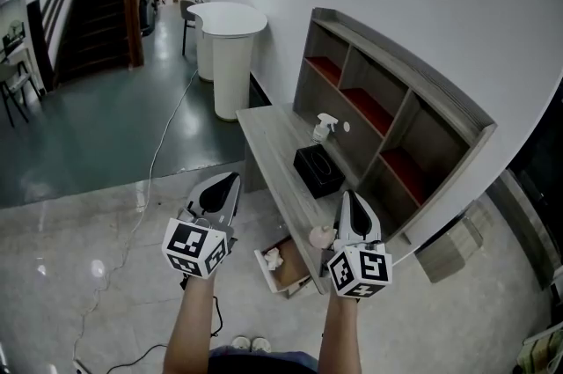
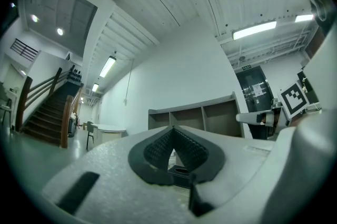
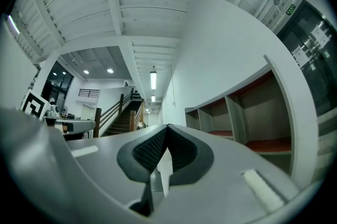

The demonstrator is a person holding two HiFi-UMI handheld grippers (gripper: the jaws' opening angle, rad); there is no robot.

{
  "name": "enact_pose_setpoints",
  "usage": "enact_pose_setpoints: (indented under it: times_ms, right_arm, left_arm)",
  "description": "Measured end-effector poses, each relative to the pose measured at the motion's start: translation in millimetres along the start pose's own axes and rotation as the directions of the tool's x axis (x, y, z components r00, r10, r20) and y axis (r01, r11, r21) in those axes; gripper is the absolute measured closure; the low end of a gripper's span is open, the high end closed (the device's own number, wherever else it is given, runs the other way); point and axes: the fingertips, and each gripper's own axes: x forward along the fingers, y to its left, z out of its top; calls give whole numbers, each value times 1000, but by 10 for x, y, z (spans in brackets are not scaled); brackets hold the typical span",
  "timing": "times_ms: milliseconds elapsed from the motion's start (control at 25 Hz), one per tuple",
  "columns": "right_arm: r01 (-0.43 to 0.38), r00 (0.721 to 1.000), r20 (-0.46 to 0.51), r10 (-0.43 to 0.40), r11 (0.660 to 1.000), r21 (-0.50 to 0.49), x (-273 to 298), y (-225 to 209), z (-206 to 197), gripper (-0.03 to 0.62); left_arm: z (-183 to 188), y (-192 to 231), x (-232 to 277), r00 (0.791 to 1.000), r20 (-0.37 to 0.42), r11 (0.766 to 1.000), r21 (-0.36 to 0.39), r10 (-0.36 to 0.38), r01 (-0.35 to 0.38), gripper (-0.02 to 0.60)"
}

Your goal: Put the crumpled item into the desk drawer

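L gripper (image 1: pixel 231 179) & R gripper (image 1: pixel 350 197) fingers shut tip-to-tip, both empty; pale crumpled item (image 1: pixel 273 258) prob. inside open drawer (image 1: pixel 293 273).

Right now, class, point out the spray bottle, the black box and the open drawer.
spray bottle (image 1: pixel 325 128), head view, its white body.
black box (image 1: pixel 318 172), head view, its top face.
open drawer (image 1: pixel 292 269), head view, bare inner floor.

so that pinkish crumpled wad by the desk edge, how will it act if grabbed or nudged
The crumpled wad looks like creased paper or tissue, so it probably squashes when squeezed and weighs little. Its lumpy shape suggests it won't roll far. It lies near the front edge of the desk, so a push might knock it off.
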Motion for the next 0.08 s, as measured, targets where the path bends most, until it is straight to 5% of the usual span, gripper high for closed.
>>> enact_pose_setpoints:
  times_ms: [80]
  right_arm:
    - [-4,1000,-4,4,1000,0,14,1,-20,586]
  left_arm:
    - [-18,13,1,1000,-3,1000,-2,5,-5,578]
